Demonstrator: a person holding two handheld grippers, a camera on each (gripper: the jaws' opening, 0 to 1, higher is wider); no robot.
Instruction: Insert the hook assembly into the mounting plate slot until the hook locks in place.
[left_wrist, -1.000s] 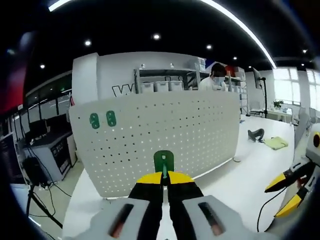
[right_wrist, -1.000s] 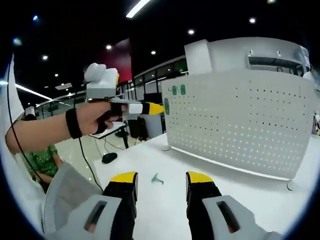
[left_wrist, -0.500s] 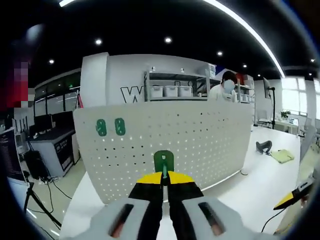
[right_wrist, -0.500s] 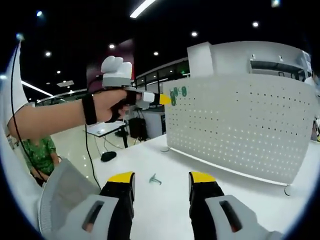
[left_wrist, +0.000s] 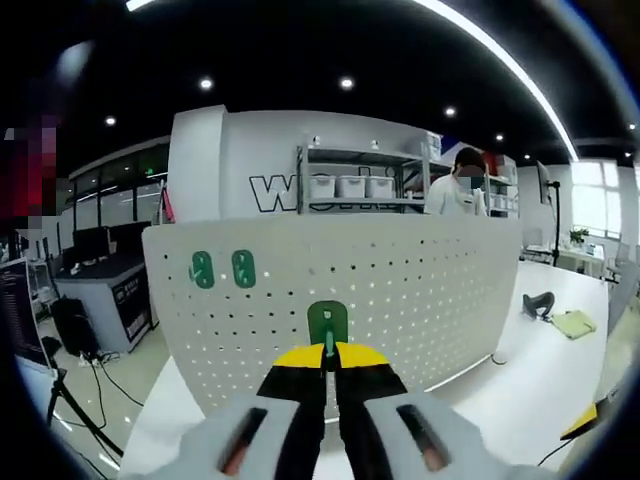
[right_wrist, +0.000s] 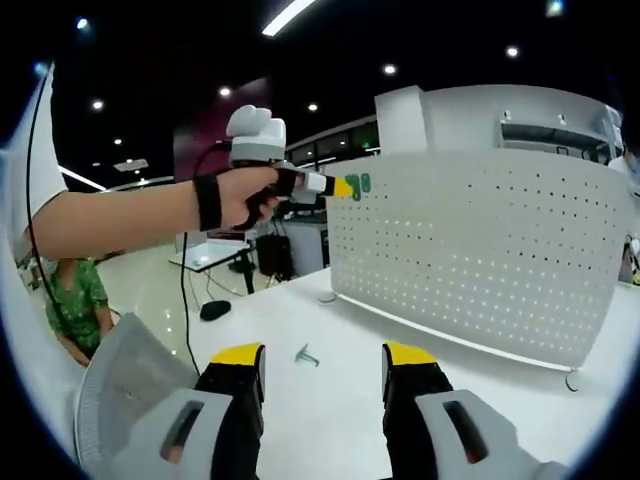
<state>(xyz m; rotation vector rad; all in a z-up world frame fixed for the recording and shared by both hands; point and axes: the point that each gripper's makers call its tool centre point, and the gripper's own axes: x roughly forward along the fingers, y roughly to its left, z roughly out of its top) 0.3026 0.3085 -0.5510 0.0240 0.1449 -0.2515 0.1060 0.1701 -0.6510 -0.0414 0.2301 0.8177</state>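
My left gripper (left_wrist: 327, 352) is shut on a green hook assembly (left_wrist: 327, 326), held upright in front of the white perforated mounting plate (left_wrist: 400, 290). Two green hooks (left_wrist: 222, 269) hang at the plate's upper left. In the right gripper view a hand holds the left gripper (right_wrist: 343, 187) up at the mounting plate's (right_wrist: 480, 260) top corner, right beside the mounted green hooks (right_wrist: 359, 182). My right gripper (right_wrist: 322, 360) is open over the white table, and a small loose hook (right_wrist: 306, 354) lies just beyond its jaws. A yellow tip of the right gripper (left_wrist: 580, 420) peeks in low right.
A person in white (left_wrist: 460, 185) stands behind the plate near shelves. A seated person in green (right_wrist: 75, 300) is off the table's left. A black tool (left_wrist: 540, 301) and yellow cloth (left_wrist: 574, 322) lie on the far table.
The left gripper with its green hook has risen and moved closer to the plate's upper corner, next to the mounted hooks. The right gripper has stayed open and slipped almost out of the left gripper view.
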